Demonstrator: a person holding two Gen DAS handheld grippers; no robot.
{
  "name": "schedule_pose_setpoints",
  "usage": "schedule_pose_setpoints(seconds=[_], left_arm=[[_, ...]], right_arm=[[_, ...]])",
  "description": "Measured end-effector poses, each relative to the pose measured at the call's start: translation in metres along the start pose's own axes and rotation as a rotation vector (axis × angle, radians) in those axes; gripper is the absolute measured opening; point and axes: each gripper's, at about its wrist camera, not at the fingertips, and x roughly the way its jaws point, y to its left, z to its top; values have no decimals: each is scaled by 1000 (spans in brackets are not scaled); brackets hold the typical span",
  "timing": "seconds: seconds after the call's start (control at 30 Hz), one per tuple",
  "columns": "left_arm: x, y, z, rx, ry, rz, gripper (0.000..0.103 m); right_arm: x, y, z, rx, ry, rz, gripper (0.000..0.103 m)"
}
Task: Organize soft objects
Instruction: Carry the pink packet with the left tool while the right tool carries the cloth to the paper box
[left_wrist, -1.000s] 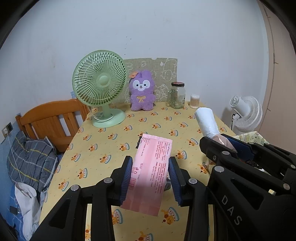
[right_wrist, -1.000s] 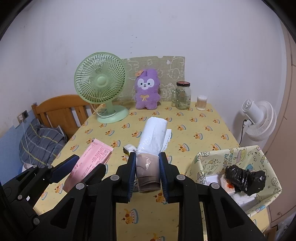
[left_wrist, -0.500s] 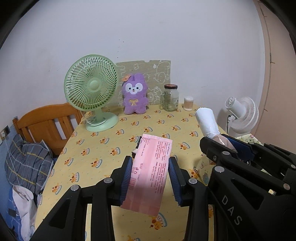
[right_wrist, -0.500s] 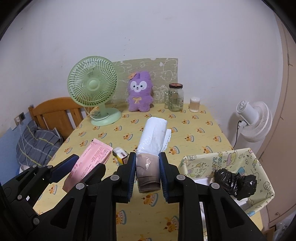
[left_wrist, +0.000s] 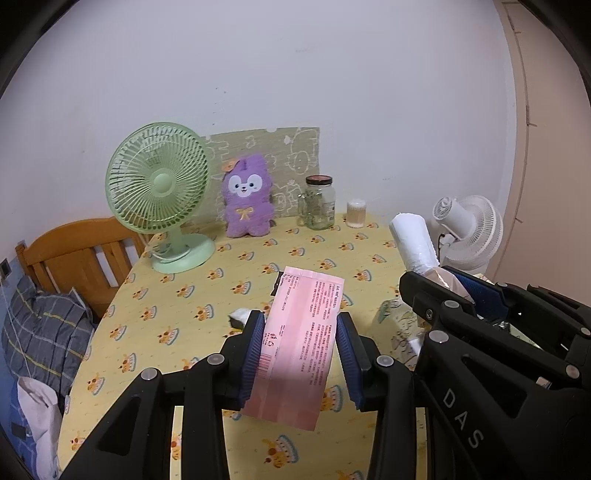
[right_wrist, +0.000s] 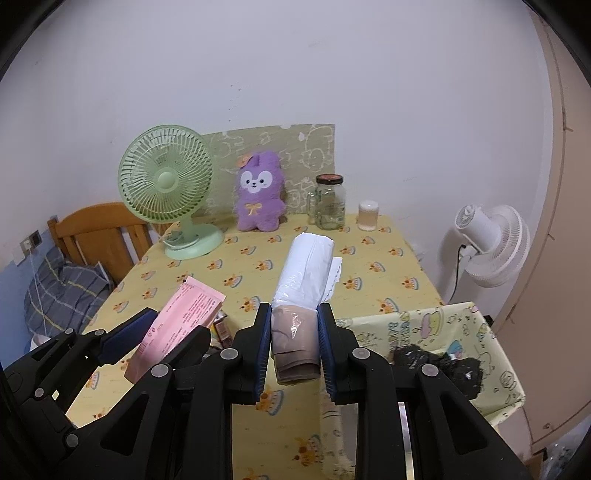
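Your left gripper (left_wrist: 301, 345) clamps its fingers on the pink packet (left_wrist: 299, 343); your right gripper (right_wrist: 294, 338) pinches the wrapped roll (right_wrist: 301, 291), both above the tabletop (right_wrist: 258, 266).

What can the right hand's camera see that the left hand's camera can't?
Only the right wrist view shows the inside of the patterned fabric bin with a black bundle in it. Only the left wrist view shows the pink packet's printed face. Both show the left gripper shut on the pink packet, the right gripper shut on the white and beige roll, the green fan and the purple plush.
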Motion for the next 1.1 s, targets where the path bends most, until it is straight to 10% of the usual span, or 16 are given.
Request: schedule_pose_setpoints(seconds=[1.1], left_arm=[[28,-91,6,76,0,-120,40]], right_arm=[[-2,-94,-13,59,-20,-126,27]])
